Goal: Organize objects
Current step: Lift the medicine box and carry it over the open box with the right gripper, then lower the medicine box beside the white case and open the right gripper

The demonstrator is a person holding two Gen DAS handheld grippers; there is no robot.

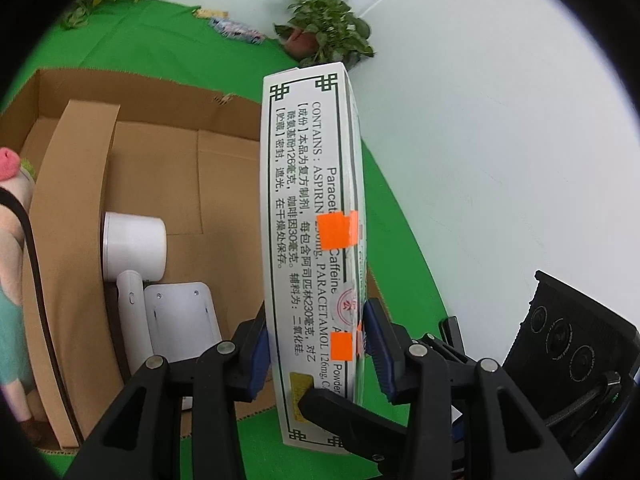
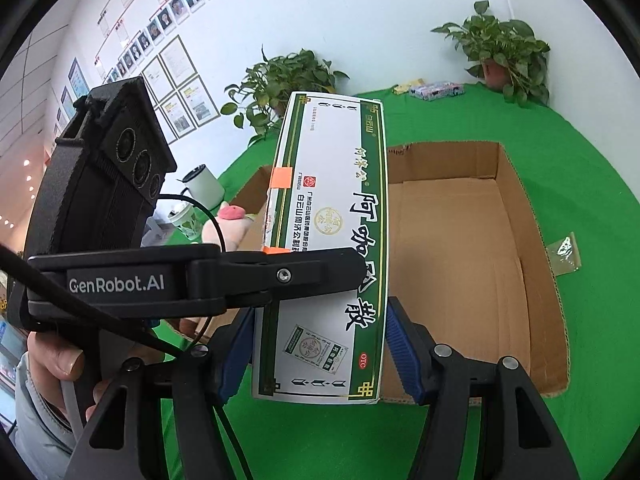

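A white and green medicine box [image 1: 308,240] with orange stickers is held upright above the open cardboard box [image 1: 152,168]. My left gripper [image 1: 316,344] is shut on its narrow sides. The same medicine box [image 2: 332,248] shows in the right wrist view, between my right gripper's blue pads [image 2: 400,344]; the right gripper [image 2: 316,348] straddles its lower end with jaws close to both sides, contact unclear. The left gripper's finger [image 2: 280,276] crosses the box face. The cardboard box [image 2: 532,216] lies behind it.
Inside the cardboard box lie a white hair dryer [image 1: 136,248] and a white pouch [image 1: 180,316]. A pink plush toy [image 1: 12,208] sits beyond its left wall. Potted plants [image 1: 324,32] and small packets [image 1: 236,30] stand at the back of the green cloth. A white mug [image 2: 204,184] is at left.
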